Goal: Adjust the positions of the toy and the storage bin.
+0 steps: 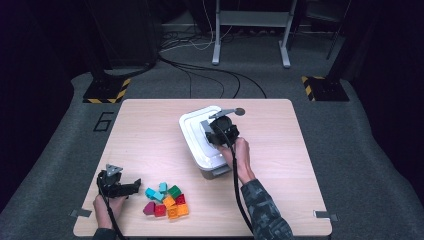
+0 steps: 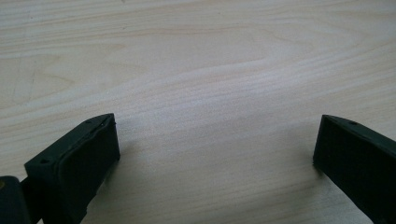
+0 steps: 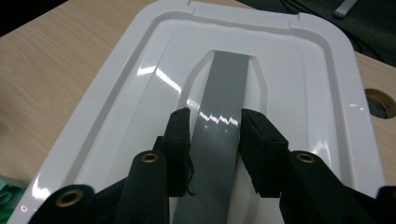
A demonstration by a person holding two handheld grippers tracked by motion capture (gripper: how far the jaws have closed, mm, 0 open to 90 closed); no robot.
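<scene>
A white box (image 1: pixel 196 145) with a glossy white lid (image 3: pixel 135 93) stands at the middle of the wooden table (image 1: pixel 145 130). A grey handle strip (image 3: pixel 227 88) runs along the lid's middle. My right gripper (image 3: pixel 215 125) points down on the lid, its two black pads pressed against either side of that handle; in the high view this gripper (image 1: pixel 222 132) sits over the box. My left gripper (image 1: pixel 134 186) rests low at the table's front left, jaws wide apart over bare wood (image 2: pixel 215 140), holding nothing.
Several coloured toy bricks (image 1: pixel 167 200) lie in a heap just right of the left gripper. A round hole (image 3: pixel 379 101) sits in the tabletop beside the box's far end. Grey carpet, cables and stand legs lie beyond the table.
</scene>
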